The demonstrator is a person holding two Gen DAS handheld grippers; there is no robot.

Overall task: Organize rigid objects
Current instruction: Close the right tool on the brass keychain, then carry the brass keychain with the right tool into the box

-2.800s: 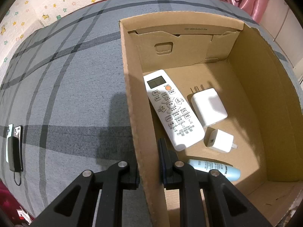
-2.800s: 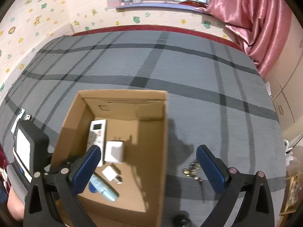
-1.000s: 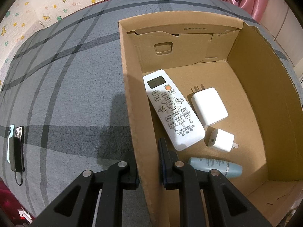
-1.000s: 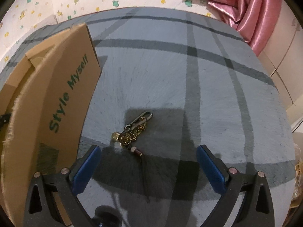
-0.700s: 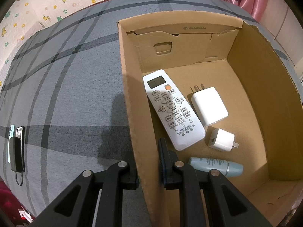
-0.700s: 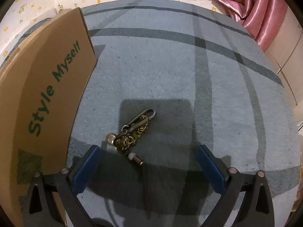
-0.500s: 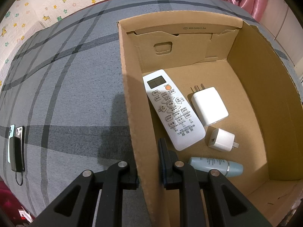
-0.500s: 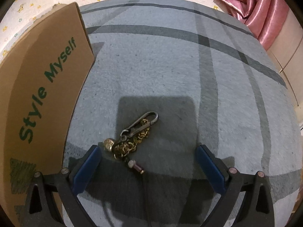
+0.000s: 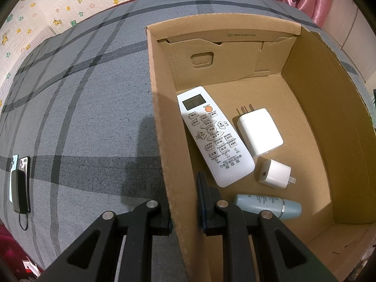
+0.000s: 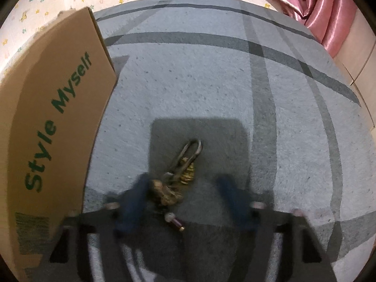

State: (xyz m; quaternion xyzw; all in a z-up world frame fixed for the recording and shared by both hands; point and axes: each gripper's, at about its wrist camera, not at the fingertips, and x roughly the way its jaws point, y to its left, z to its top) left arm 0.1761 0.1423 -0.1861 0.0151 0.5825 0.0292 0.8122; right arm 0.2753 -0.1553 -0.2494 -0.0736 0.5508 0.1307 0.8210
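Corrugated cardboard box (image 9: pixel 162 127), open-topped, standing on a bed (image 9: pixel 82 108) covered in a napped grey fabric crossed by darker plaid stripes. Beyond the box, a cream embossed wall with small star and frog prints; to its far right, a glossy pink curtain (image 10: pixel 329 7). The box's outer wall carries green lettering, "Style Myself".

Inside the box: a flat white remote control (image 9: pixel 213 134) lying with its long axis diagonal, display end toward the far wall; two white plug adapters (image 9: pixel 259 131) just right of it; a pale blue cylindrical bottle (image 9: pixel 268 205) lying crosswise near the front.

The left hand-held gripper (image 9: pixel 185 208) is clamped on the box's left wall — one finger outside, one inside.

Right of the box, a brass-toned key bunch (image 10: pixel 181 176) with an elongated metal clip lies on the bed, clip pointing away from the camera. The right hand-held gripper (image 10: pixel 185 202), blurred, has just been closing; the keys lie between its blue pads (image 10: pixel 131 204), the left one at the keys, the right one apart.
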